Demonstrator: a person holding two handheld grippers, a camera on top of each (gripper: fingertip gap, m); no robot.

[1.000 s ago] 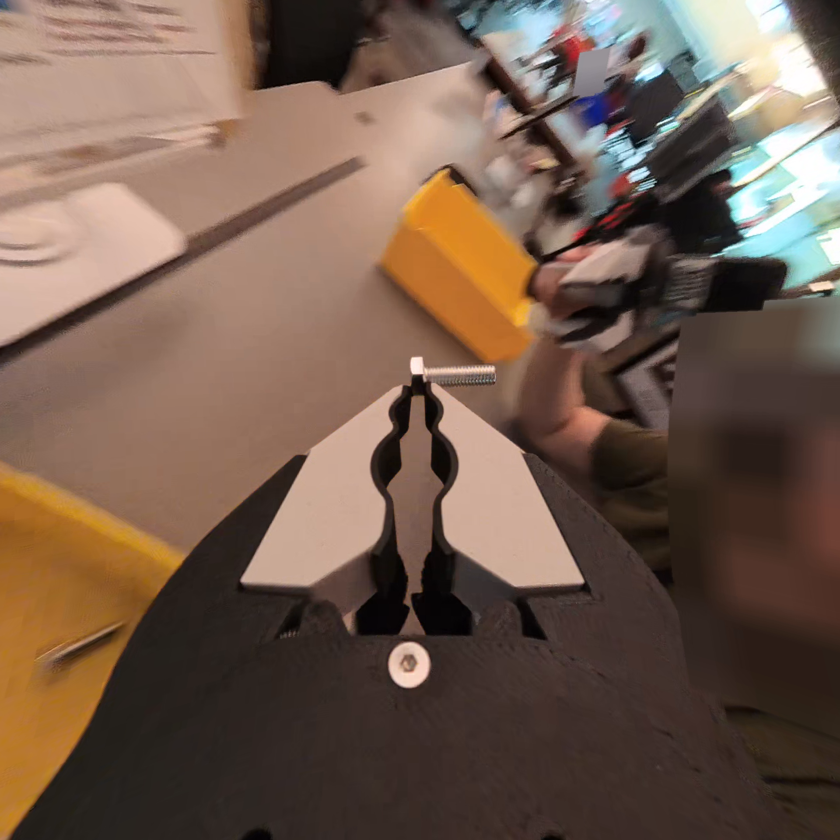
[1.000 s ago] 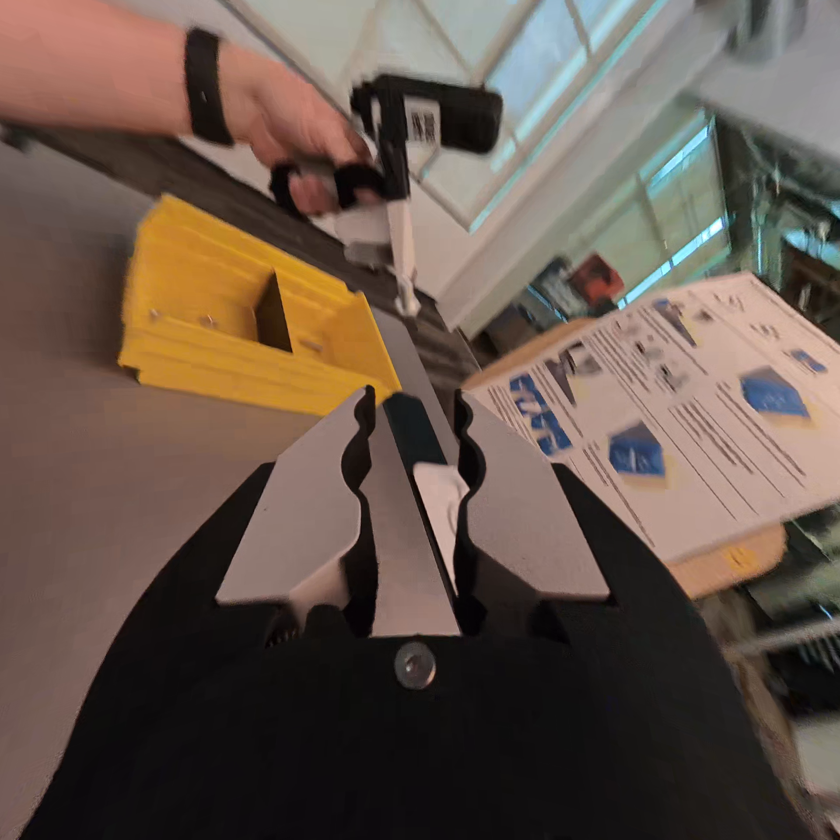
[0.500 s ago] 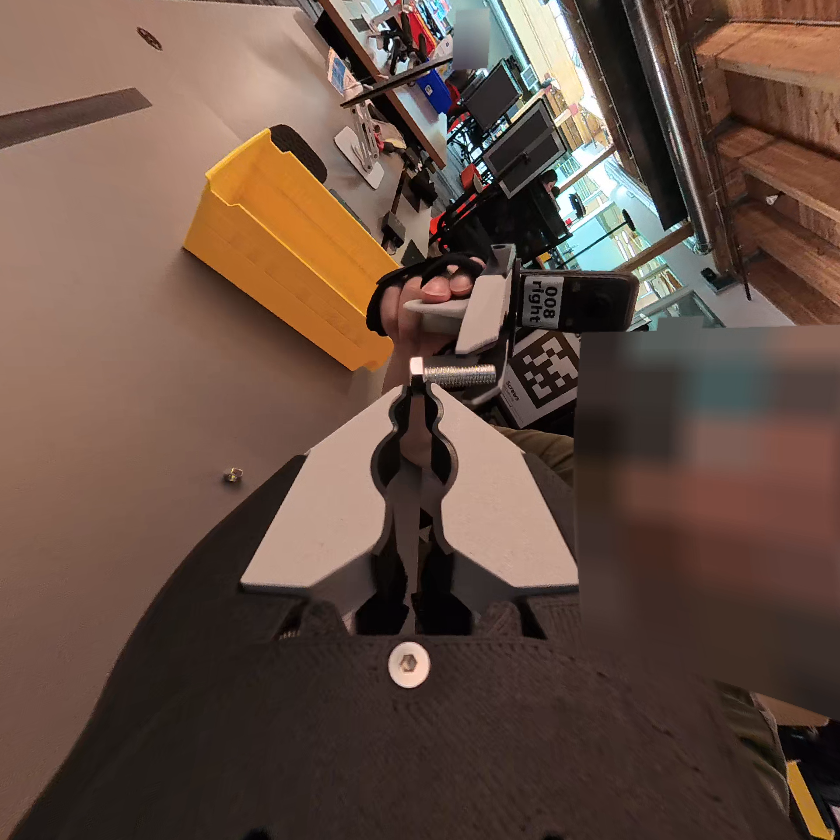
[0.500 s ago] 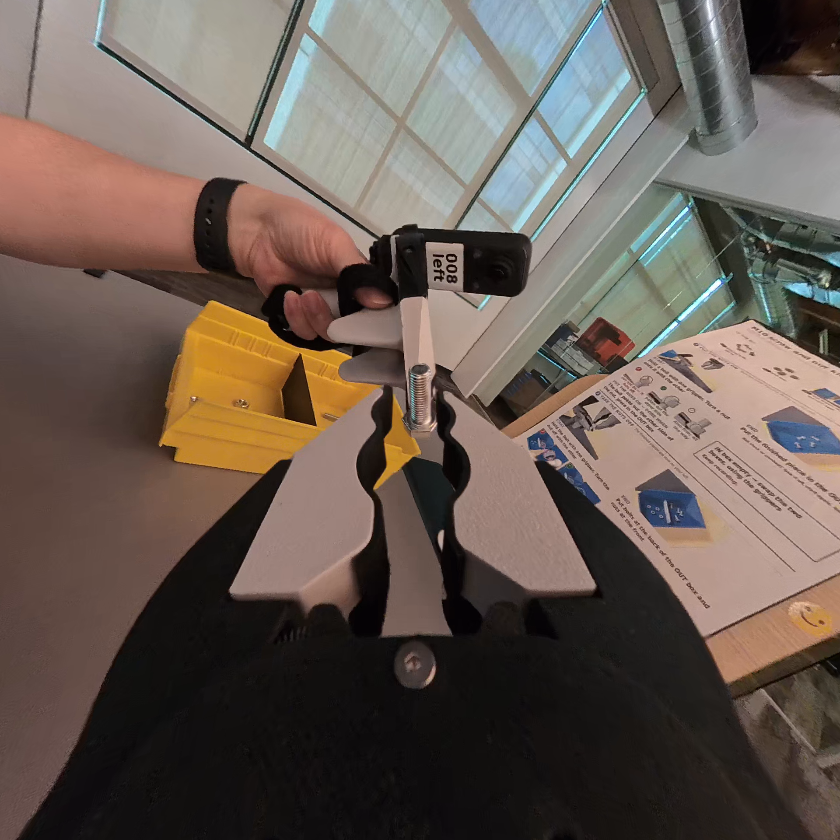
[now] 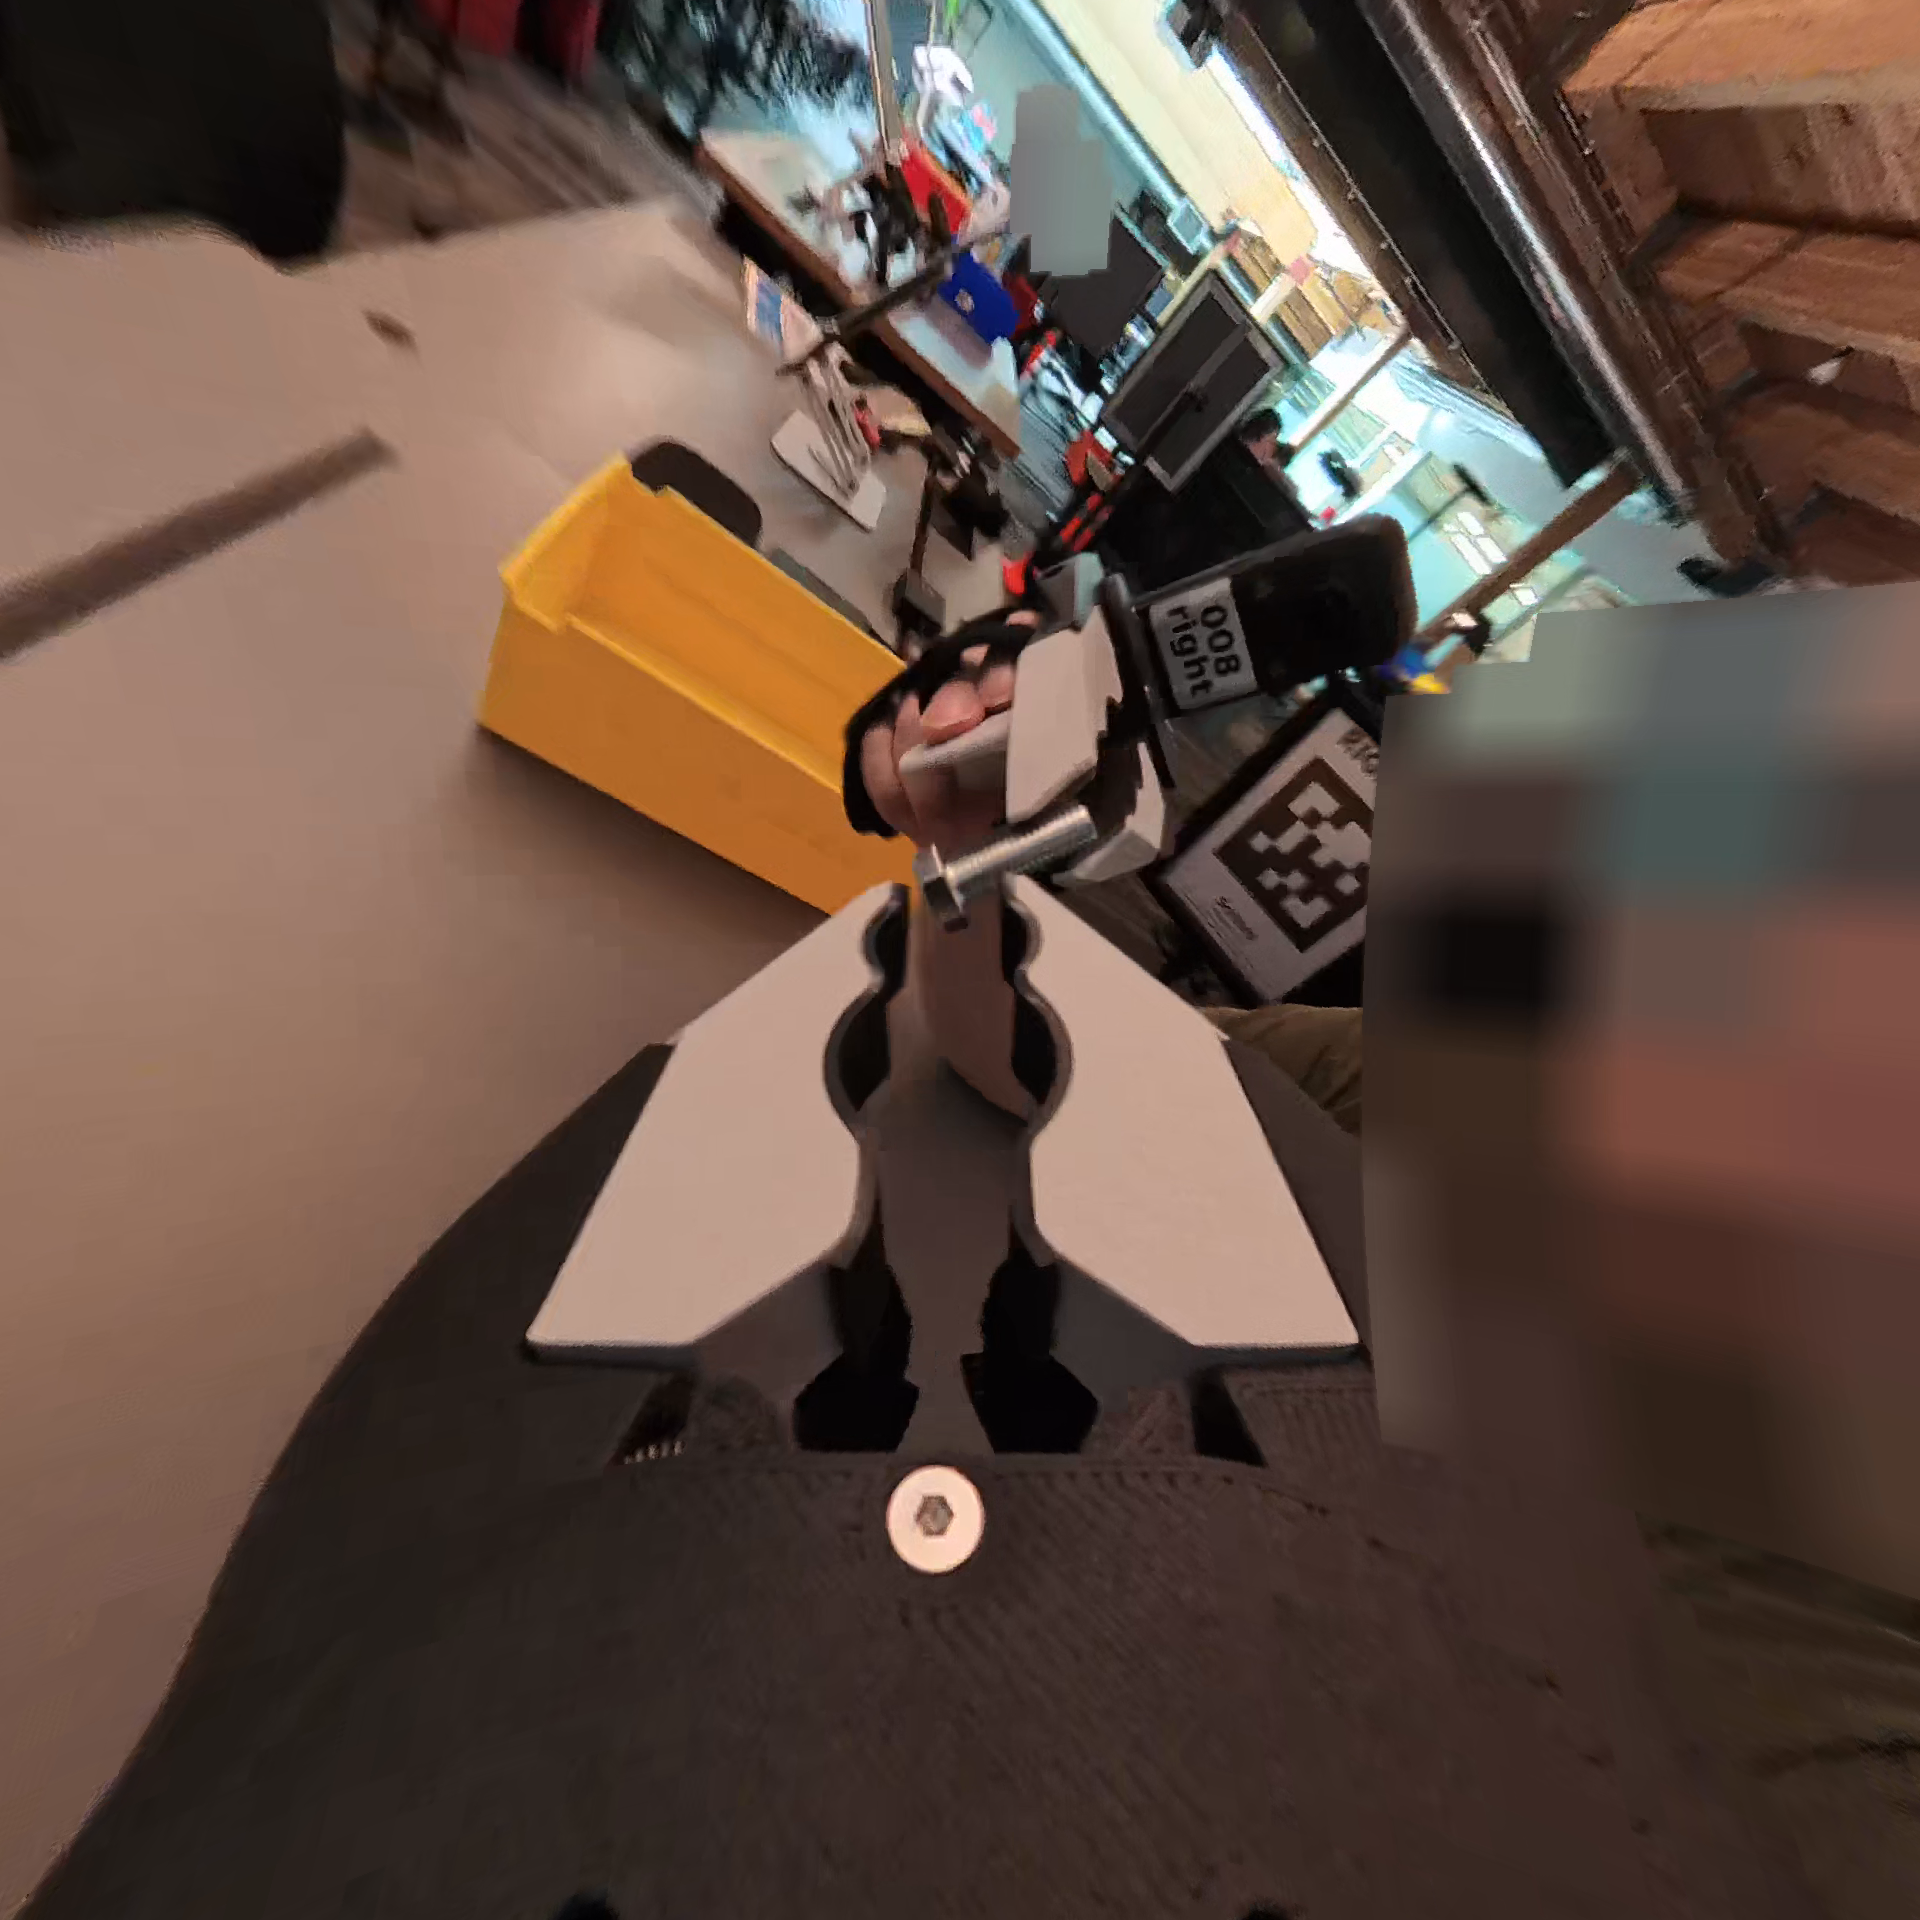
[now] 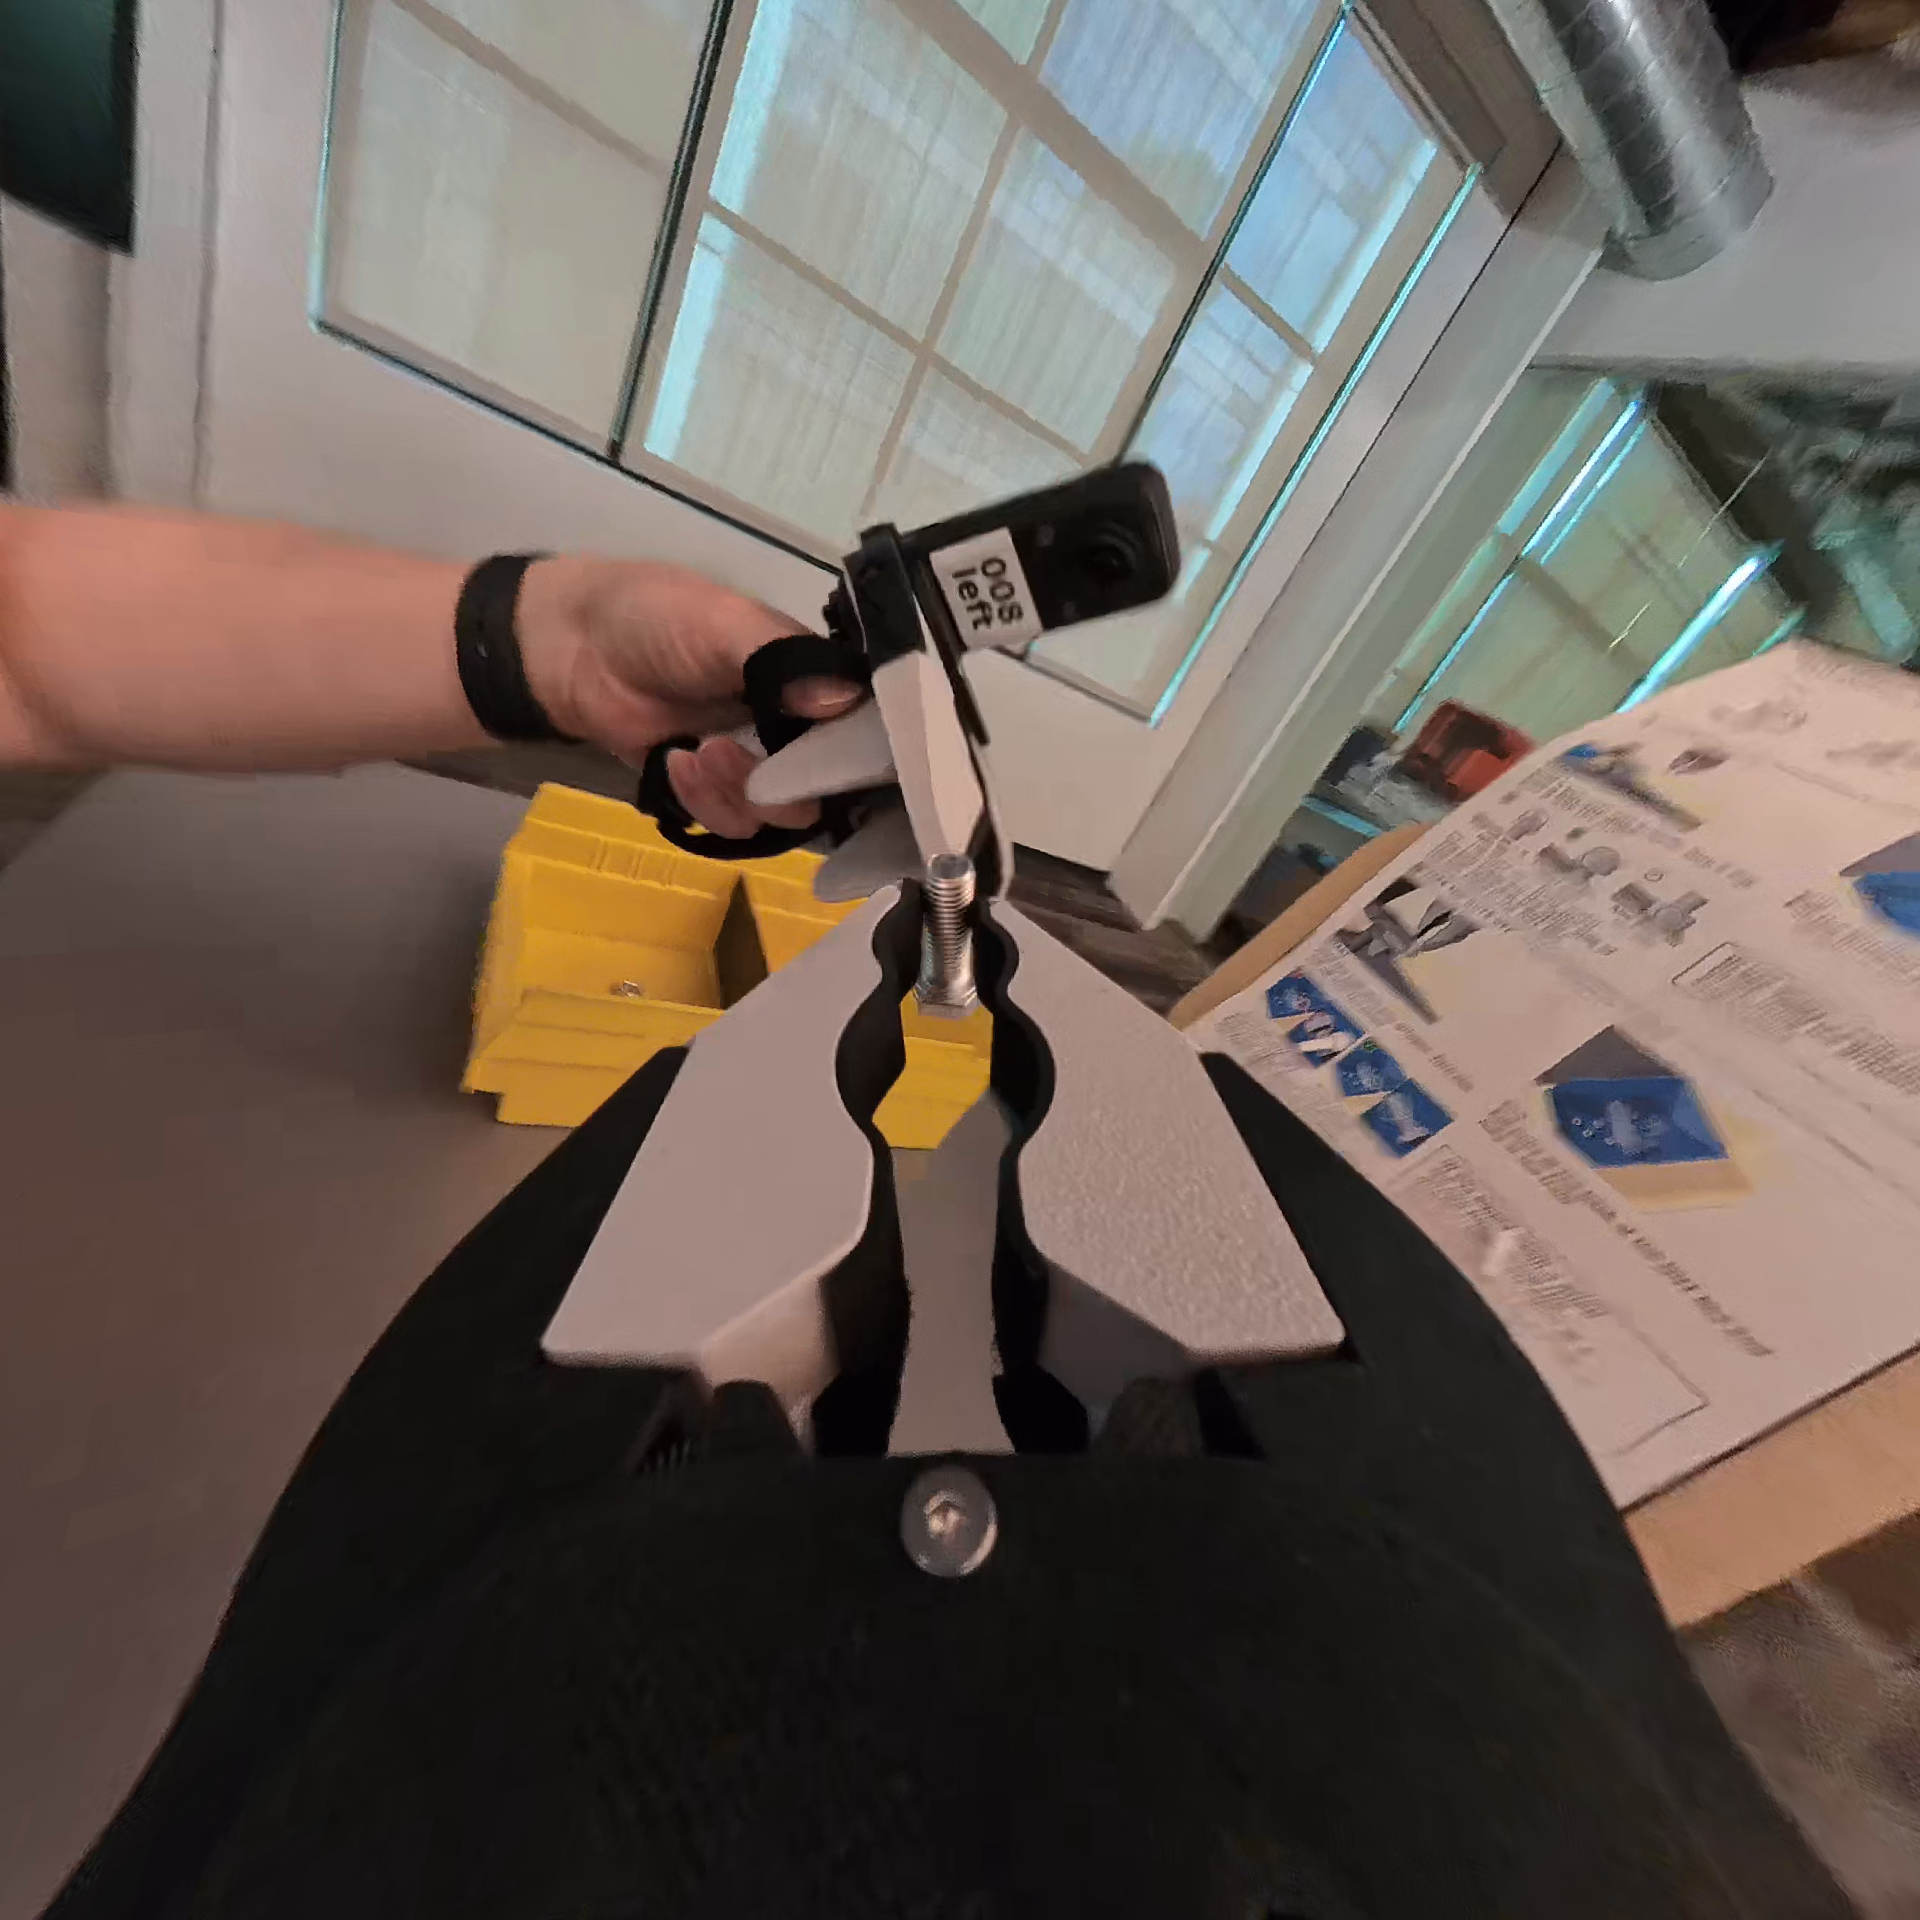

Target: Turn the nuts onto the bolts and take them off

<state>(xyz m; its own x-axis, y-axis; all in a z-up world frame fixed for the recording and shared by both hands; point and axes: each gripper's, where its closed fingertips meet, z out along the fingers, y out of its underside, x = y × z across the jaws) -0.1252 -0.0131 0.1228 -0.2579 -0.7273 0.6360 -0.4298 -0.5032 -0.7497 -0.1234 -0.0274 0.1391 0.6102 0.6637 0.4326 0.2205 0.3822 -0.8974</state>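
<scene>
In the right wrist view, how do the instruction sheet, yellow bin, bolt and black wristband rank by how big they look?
Largest: the instruction sheet.
Next: the yellow bin.
Last: the black wristband and the bolt look much alike. The bolt sits nearer the camera, so I won't rank those two.

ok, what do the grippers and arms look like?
Both the left gripper and right gripper: black textured plastic bodies, grey wedge fingers with wavy black inner edges, a silver hex screw. Black camera on top, black finger loops. Left wrist: black wristband.
</scene>
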